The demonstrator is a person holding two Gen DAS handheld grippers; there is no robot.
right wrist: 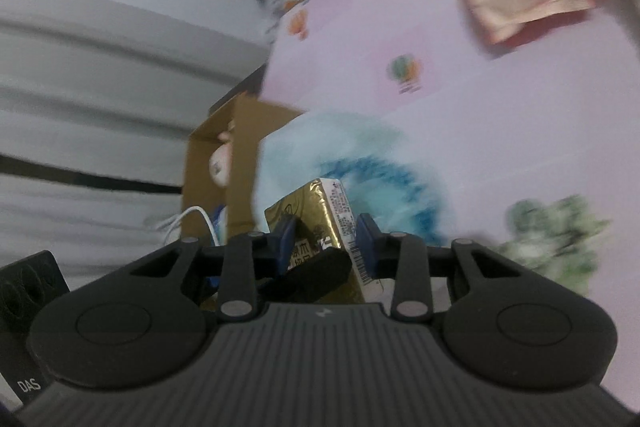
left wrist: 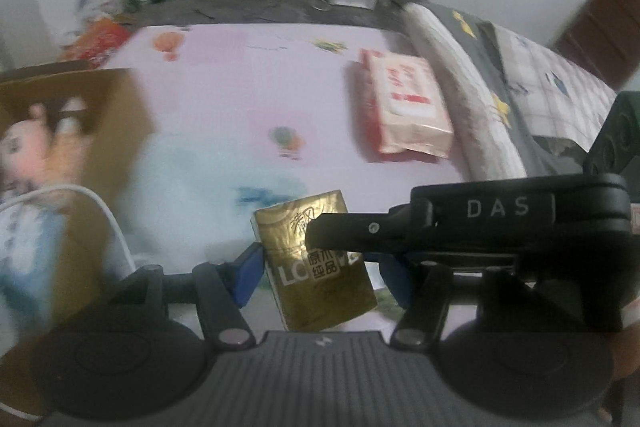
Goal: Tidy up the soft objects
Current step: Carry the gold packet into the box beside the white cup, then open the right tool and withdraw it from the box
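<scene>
Two grippers: both met at one gold foil-wrapped tissue packet (left wrist: pixel 320 263), held just above the pink patterned mat (left wrist: pixel 256 75).
Right gripper (right wrist: pixel 326 241): blue-padded fingers (right wrist: pixel 366 237) pressed against both sides of the packet.
Left gripper (left wrist: pixel 320 267): left blue pad touched the packet's edge; the right finger was hidden behind the other tool, so its grip could not be told.
Pink-and-white soft tissue pack (left wrist: pixel 404 107): lay flat on the mat, well apart, beside the grey-and-white quilt (left wrist: pixel 500 79).
Brown cardboard box (left wrist: pixel 100 115): stood at the mat's left edge with a pink-faced doll (left wrist: pixel 28 147) inside.
Fluffy pale-blue cloth (right wrist: pixel 360 155): lay beside the box, behind the packet.
</scene>
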